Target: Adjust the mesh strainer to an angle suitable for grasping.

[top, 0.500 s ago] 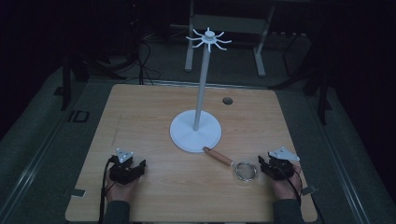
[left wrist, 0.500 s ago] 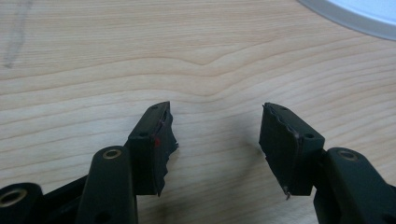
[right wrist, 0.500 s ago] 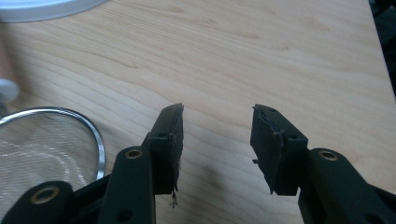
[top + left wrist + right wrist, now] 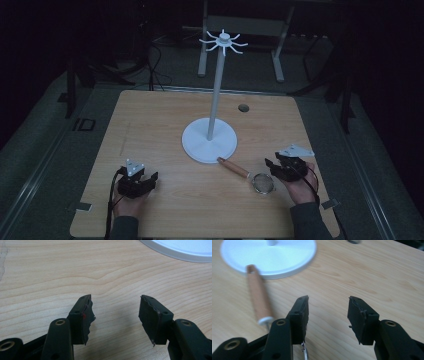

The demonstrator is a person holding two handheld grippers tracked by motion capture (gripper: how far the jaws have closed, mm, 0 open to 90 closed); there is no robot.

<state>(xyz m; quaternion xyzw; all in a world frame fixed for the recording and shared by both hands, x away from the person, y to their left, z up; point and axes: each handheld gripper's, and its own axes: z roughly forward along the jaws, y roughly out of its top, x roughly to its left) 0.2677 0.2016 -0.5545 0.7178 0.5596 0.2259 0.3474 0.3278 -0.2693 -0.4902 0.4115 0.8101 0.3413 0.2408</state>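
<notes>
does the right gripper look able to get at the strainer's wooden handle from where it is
Probably yes. The right gripper is open right beside the strainer, and the wooden handle lies on bare table, with nothing over it.

The white stand (image 4: 209,141) blocks the table (image 4: 150,125) centre; a strainer (image 4: 252,176) lies near-right; left and far corners lie open.

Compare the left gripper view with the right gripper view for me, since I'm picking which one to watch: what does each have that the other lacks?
Left gripper view alone: the left gripper, jaws apart over bare wood. Right gripper view alone: the right gripper, also open, the strainer's wooden handle with its far end at the base's edge, a bit of its metal rim, and a dark hole in the tabletop. Both share the wooden table and the stand's white round base.
</notes>
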